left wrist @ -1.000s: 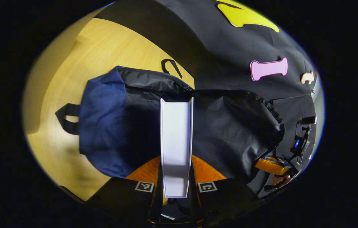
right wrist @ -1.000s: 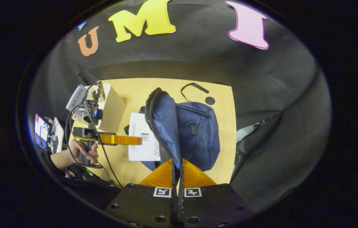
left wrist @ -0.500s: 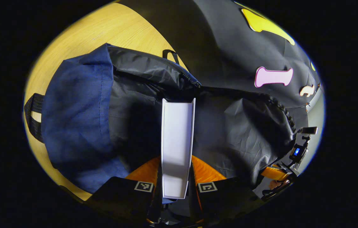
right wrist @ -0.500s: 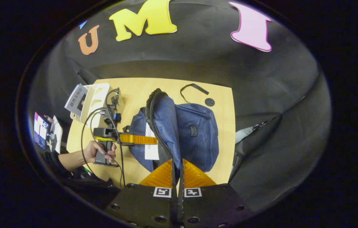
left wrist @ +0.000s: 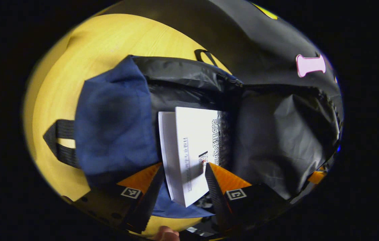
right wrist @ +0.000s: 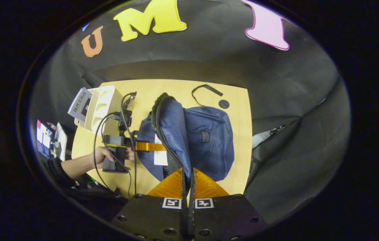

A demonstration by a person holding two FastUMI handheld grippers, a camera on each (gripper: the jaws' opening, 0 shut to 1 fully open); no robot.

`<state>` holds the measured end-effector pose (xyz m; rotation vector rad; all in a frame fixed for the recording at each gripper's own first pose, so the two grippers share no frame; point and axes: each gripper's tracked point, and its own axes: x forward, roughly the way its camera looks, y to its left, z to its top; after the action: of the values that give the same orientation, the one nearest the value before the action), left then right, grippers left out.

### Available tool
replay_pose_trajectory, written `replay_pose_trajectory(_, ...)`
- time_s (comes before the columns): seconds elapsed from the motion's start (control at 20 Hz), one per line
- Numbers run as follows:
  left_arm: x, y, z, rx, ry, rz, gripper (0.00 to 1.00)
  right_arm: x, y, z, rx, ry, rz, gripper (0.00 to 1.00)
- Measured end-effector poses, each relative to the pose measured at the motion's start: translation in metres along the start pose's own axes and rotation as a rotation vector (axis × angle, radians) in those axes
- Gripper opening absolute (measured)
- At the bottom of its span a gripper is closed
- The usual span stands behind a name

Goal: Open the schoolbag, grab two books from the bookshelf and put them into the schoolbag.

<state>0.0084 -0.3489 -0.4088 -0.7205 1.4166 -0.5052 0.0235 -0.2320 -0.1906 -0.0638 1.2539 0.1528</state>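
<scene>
Left gripper [left wrist: 182, 170]: jaws now stand apart with the book [left wrist: 189, 150] lying loose between them; half a second ago they pinched it edge-on. The book has tipped flat, cover up, resting in the mouth of the schoolbag [left wrist: 115, 120] against the black lining (released, I judge, so one book is delivered).

Right gripper [right wrist: 187, 180]: jaws together on the edge of the bag's flap [right wrist: 171, 130], holding the opening up, unchanged.

Farther off on the worktop [right wrist: 236, 100], the bookshelf [right wrist: 104, 103] carries another book [right wrist: 80, 105] at its far side. That is the likely next fetch.
</scene>
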Motion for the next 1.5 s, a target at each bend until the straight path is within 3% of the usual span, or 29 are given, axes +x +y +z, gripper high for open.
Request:
replay_pose_trajectory(0.2, -0.025, 0.026, 0.004, 0.046, 0.004, 0.202, 0.84, 0.000, 0.002, 0.000, 0.001, -0.002, 0.003, 0.00)
replay_pose_trajectory(0.25, -0.036, 0.030, 0.006, 0.065, 0.004, 0.257, 0.96, 0.002, 0.003, 0.000, -0.002, -0.002, 0.003, 0.00)
replay_pose_trajectory(0.3, -0.048, 0.035, 0.007, 0.085, 0.006, 0.312, 0.86, 0.002, 0.004, 0.000, -0.004, -0.003, 0.004, 0.00)
replay_pose_trajectory(0.6, -0.142, 0.032, 0.039, 0.321, -0.178, 0.521, 0.86, 0.008, 0.013, 0.000, -0.025, -0.009, 0.012, 0.00)
replay_pose_trajectory(0.8, -0.223, 0.014, 0.048, 0.425, -0.327, 0.574, 0.85, 0.009, 0.020, 0.002, -0.023, -0.030, 0.018, 0.00)
replay_pose_trajectory(0.95, -0.310, 0.012, 0.061, 0.498, -0.459, 0.646, 0.86, 0.012, 0.027, 0.001, -0.009, -0.038, 0.028, 0.00)
replay_pose_trajectory(1.05, -0.366, 0.016, 0.071, 0.511, -0.520, 0.692, 0.99, 0.013, 0.032, 0.001, -0.008, -0.042, 0.032, 0.00)
replay_pose_trajectory(1.25, -0.450, 0.049, 0.092, 0.446, -0.537, 0.739, 0.96, 0.015, 0.044, 0.003, -0.020, -0.042, 0.037, 0.00)
replay_pose_trajectory(1.5, -0.517, 0.104, 0.123, 0.451, -0.433, 0.853, 0.97, 0.018, 0.048, 0.004, -0.012, -0.039, 0.030, 0.00)
